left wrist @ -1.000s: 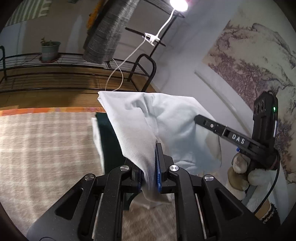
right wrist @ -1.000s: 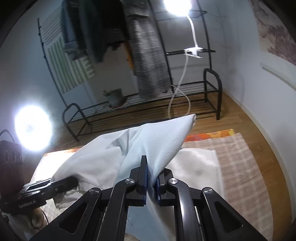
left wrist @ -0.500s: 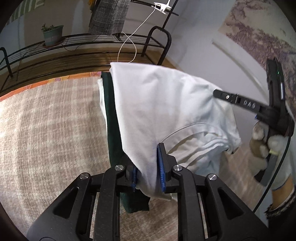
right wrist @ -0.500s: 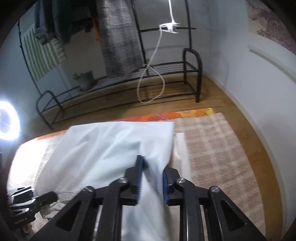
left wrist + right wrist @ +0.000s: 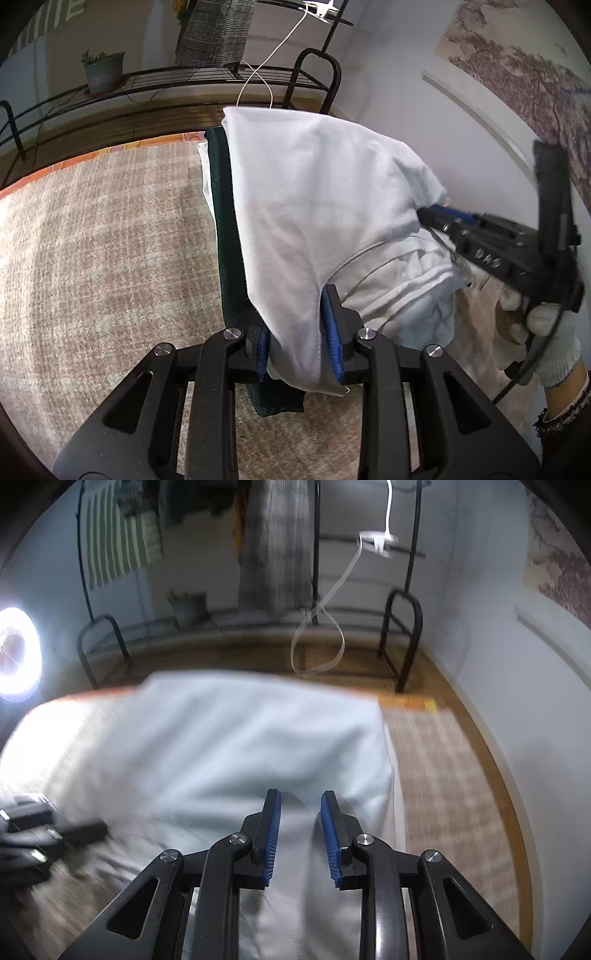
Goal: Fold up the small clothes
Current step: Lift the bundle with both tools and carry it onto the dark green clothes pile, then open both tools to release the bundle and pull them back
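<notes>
A pale blue-white garment (image 5: 317, 206) lies folded over on a stack, with a dark green garment (image 5: 225, 229) showing under its left edge. My left gripper (image 5: 297, 332) has its jaws parted, with the garment's near edge loose between the blue pads. My right gripper (image 5: 434, 216) reaches in from the right at the garment's right side. In the right wrist view the garment (image 5: 229, 746) lies flat and blurred, and my right gripper (image 5: 300, 823) is open just above its near part. The left gripper (image 5: 33, 827) shows at the left edge.
The clothes lie on a checked brown rug (image 5: 99, 236) with an orange border. A black metal rack (image 5: 314, 81) with a potted plant (image 5: 103, 70) stands behind, and a white wall (image 5: 443, 129) runs along the right. A ring light (image 5: 16, 655) glows at left.
The garment was held up in the air by both grippers, then was lowered and laid over the stack. Both grippers' jaws have opened and released the cloth.
</notes>
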